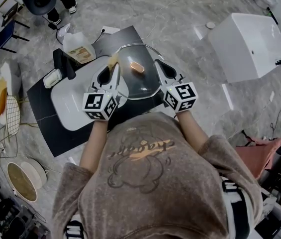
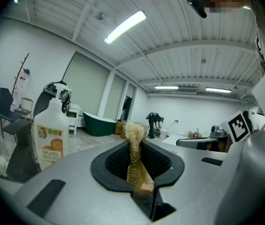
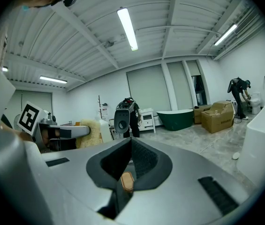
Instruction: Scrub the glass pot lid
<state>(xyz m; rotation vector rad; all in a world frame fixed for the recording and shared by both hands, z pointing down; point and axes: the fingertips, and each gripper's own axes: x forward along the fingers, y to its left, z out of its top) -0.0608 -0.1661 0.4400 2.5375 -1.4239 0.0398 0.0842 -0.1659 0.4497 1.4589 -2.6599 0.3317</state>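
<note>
Below the person's brown shirt (image 1: pixel 145 173), the left gripper (image 1: pixel 109 76) is clamped on a loofah scrubber (image 2: pixel 134 146), its fibres pointing forward. The glass pot lid (image 1: pixel 141 86) lies just to the scrubber's right, between the two tools and over a white tray (image 1: pixel 70 108). The right gripper (image 1: pixel 161 67) looks closed on the lid's right rim. The scrubber sits at the lid's left edge, short of the wooden knob (image 1: pixel 137 66).

A dish soap bottle (image 1: pixel 78 48) stands upper left of centre. A big white box (image 1: pixel 249 46) fills the upper right, and a wire rack (image 1: pixel 12 114) lies at the left edge.
</note>
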